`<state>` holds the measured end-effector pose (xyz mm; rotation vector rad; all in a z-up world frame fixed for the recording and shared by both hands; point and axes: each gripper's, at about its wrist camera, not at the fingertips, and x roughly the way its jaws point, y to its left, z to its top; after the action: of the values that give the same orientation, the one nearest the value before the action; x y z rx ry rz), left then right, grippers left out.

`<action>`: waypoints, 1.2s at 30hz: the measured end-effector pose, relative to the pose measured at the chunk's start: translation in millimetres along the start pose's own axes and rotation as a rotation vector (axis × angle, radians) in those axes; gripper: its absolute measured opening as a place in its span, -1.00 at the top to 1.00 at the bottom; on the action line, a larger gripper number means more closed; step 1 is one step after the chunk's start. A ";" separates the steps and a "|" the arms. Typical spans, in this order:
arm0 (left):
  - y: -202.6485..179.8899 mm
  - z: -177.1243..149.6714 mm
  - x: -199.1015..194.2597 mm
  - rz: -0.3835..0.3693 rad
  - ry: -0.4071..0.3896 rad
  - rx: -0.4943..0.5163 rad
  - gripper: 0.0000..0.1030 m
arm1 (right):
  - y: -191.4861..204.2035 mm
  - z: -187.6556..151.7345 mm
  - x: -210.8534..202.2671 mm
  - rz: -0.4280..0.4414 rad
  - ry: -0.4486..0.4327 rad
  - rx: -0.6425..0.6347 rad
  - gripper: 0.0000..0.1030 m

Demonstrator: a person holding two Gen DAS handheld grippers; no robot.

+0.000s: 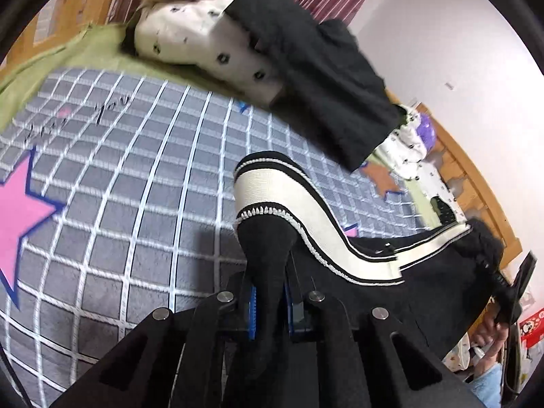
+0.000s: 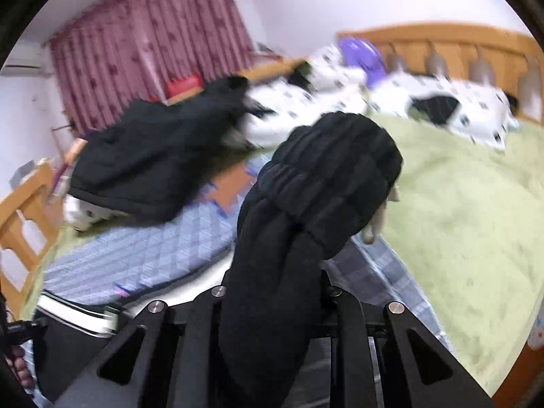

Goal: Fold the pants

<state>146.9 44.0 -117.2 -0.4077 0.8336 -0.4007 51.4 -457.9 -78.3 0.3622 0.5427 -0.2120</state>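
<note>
Black knit fills the bottom of both my views. In the left wrist view, my left claw point(image 1: 268, 309) is pressed together on a bunch of the pants point(image 1: 340, 248) at lower centre, with the blue finger pads point(image 1: 252, 309) showing on either side of the pinched cloth. From that pinch the cream waistband point(image 1: 258, 193), edged in black and white trim, rises to mid frame and curves off to the lower right, where it meets the right claw point(image 1: 510, 292) at the frame edge.

In the right wrist view, my right claw point(image 2: 275, 292) is closed on a thick fold of the same pants point(image 2: 316, 187); the ribbed black fabric bulges up from between the fingers to the centre of the frame and hides the tips. At lower left the cream band point(image 2: 74, 312) trails toward the other claw.

Beyond the garment, the grey grid blanket point(image 1: 119, 176) with a pink star point(image 1: 17, 214) covers the bed point(image 2: 459, 210) across the left and centre of the left view. Past it, toward the upper middle, a black garment point(image 1: 316, 78) lies over white spotted bedding point(image 1: 210, 44). Farthest off are the wooden headboard point(image 2: 442, 44) at upper right of the right view and the maroon curtain point(image 2: 149, 37) at upper left.

I can make out no container in either view; both are motion-blurred.
</note>
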 end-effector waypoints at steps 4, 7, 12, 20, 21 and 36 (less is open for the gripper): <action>10.5 12.9 -28.7 -0.017 -0.014 -0.006 0.77 | 58.2 26.2 -36.3 0.052 -0.060 -0.072 0.60; 27.9 20.0 -62.3 0.095 -0.063 0.057 0.77 | 81.4 31.0 -58.5 0.160 -0.075 -0.056 0.61; 98.3 25.8 -81.2 0.250 -0.034 0.033 0.75 | 79.5 -10.0 -36.5 0.232 0.004 -0.028 0.62; 154.4 -4.8 -19.5 0.428 0.065 0.024 -0.01 | 28.2 -111.5 75.6 0.097 0.365 0.026 0.33; 150.6 -4.4 -23.2 0.452 0.051 0.045 -0.09 | 24.6 -111.2 71.1 0.101 0.365 0.029 0.25; 105.8 -2.6 5.7 0.427 0.094 0.199 -0.28 | 124.2 -102.6 -17.0 0.079 0.328 -0.195 0.03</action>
<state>167.5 130.7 -174.7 -0.0212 0.9364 -0.1033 25.6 -302.6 -116.1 0.2281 0.8638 -0.0215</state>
